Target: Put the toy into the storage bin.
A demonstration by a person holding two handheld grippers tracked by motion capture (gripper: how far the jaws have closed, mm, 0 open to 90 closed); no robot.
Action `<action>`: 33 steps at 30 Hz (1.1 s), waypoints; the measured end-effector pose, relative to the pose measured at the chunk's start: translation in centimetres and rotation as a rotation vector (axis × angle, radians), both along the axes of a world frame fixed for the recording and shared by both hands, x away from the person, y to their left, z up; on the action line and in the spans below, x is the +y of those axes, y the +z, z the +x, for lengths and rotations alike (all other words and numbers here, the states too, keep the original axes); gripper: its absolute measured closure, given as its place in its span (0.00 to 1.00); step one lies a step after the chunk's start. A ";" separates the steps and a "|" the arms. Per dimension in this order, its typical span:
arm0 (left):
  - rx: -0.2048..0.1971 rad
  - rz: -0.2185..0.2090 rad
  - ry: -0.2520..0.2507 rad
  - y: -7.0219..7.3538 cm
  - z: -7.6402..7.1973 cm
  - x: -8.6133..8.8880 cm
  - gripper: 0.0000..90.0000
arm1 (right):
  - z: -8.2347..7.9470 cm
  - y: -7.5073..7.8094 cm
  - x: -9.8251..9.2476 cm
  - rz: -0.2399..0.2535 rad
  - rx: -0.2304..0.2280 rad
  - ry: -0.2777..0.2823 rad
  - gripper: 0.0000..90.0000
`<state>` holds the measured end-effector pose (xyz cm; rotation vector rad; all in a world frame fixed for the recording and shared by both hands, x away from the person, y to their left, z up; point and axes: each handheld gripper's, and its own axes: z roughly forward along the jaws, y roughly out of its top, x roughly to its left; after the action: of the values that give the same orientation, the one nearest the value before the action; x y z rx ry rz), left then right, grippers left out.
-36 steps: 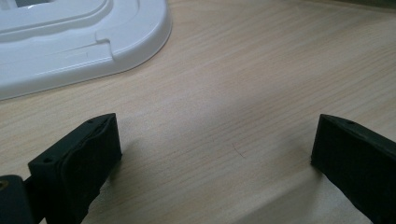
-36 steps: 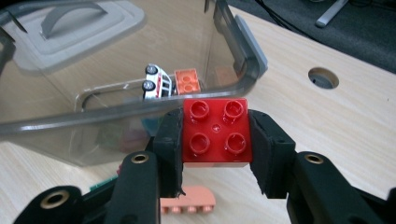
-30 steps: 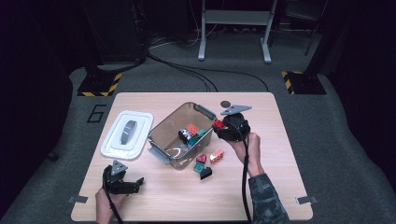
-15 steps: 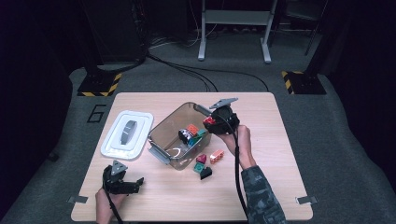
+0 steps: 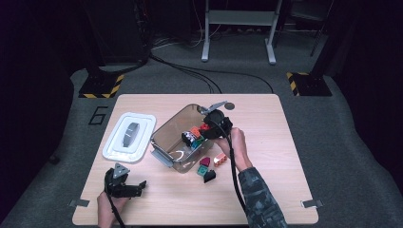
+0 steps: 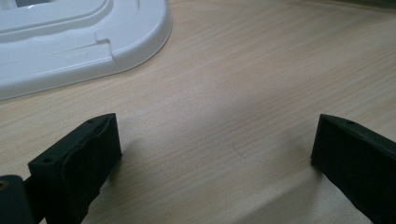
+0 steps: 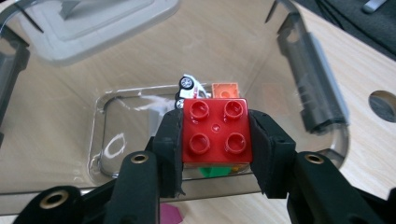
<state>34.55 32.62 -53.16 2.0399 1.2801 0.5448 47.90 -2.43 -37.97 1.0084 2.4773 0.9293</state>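
Nearest me, the left claw (image 5: 124, 183) rests on the worktop (image 5: 285, 142) with its jaws spread wide, holding nothing. Farther off, the right claw (image 7: 215, 140) clamps a red four-stud brick (image 7: 216, 131) (pads on both sides) above the clear plastic bin (image 5: 166, 137), where a toy car (image 7: 189, 88) lies.
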 end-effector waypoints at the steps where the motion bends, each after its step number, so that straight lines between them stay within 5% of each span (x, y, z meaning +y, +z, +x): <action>1: 0.000 0.000 0.000 0.0 0.0 0.0 0.01 | 0.0 -0.1 0.1 -0.009 0.005 0.004 0.65; 11: 0.000 -0.001 0.001 0.0 0.0 0.0 0.01 | -0.4 -0.3 0.3 -0.026 0.026 0.023 0.62; 15: 0.001 0.000 0.001 0.0 0.0 0.0 0.01 | -0.7 -0.3 0.3 -0.034 0.019 0.018 0.47; 22: 0.001 0.000 0.001 0.0 0.0 0.0 0.01 | -2.4 0.5 -1.0 0.022 -0.037 -0.015 0.20; 33: 0.002 0.000 0.001 0.0 0.0 0.0 0.01 | -4.4 -1.3 -4.4 0.070 -0.041 -0.091 0.13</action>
<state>34.54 32.61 -53.14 2.0405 1.2817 0.5436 43.49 -6.81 -39.22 1.1034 2.3597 1.0041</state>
